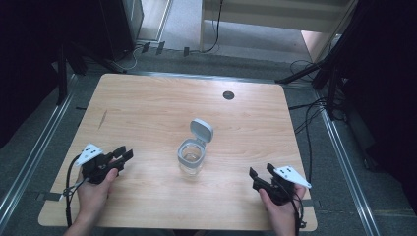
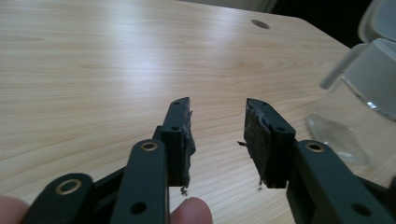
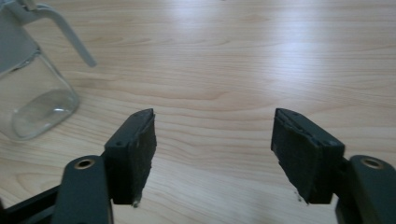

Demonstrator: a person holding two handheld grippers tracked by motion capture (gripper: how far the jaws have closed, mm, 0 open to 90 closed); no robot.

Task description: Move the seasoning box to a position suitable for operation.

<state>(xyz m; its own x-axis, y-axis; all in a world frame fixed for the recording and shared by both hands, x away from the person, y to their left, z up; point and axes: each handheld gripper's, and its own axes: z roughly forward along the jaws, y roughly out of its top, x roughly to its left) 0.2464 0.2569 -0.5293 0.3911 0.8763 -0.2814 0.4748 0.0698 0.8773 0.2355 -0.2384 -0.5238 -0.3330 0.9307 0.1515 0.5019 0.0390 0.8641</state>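
The table (image 1: pixel 147 108) was evenly and softly lit from above, while the surroundings to either side of it fell into near blackness. In the left gripper view a broad pale sheen lay across the wood beyond the jaws, and the right gripper view showed a similar washed-out glare toward the table's far edge. The glass jar (image 2: pixel 359 107) beside the table's bright patch looked soft and out of focus, its edges hazy. Shadows on the table were faint. The high view was slightly grainy.
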